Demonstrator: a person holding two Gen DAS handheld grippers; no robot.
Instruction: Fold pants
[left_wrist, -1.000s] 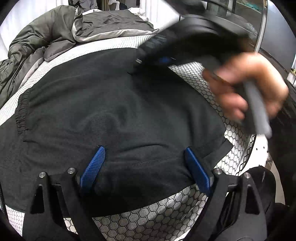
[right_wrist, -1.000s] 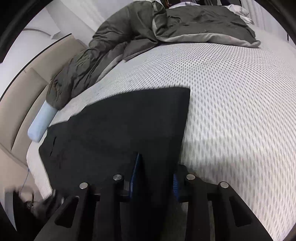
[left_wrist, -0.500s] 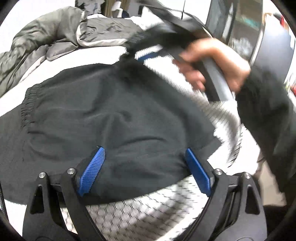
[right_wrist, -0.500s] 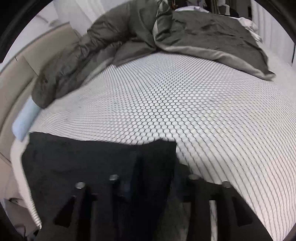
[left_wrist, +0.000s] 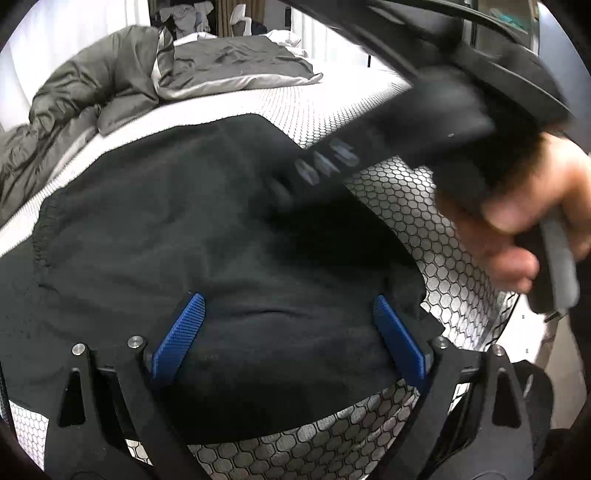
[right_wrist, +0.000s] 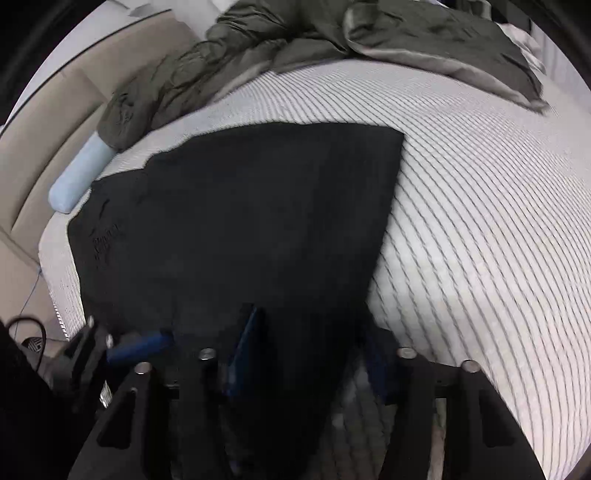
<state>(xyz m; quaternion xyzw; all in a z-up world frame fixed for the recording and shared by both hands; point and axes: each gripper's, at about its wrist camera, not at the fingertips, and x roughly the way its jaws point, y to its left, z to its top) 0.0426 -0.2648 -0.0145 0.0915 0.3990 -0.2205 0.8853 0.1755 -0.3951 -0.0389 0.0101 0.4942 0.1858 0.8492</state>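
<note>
Black pants (left_wrist: 207, 236) lie flat on the honeycomb-patterned mattress (left_wrist: 436, 229). Left gripper (left_wrist: 288, 332) hovers spread above them; right gripper (right_wrist: 303, 354) pinches their near edge. Grey duvet (right_wrist: 424, 33) heaped far behind.

Both fisheye views sit low and close over the black fabric pants (left_wrist: 229, 258) (right_wrist: 240, 229) spread on the white honeycomb-patterned mattress (left_wrist: 436, 229) (right_wrist: 480, 206), the left wrist camera looking from the near edge toward the far rumpled grey-green duvet (left_wrist: 110, 92) (right_wrist: 295, 40), the right wrist camera from further right, sharing all three.
</note>
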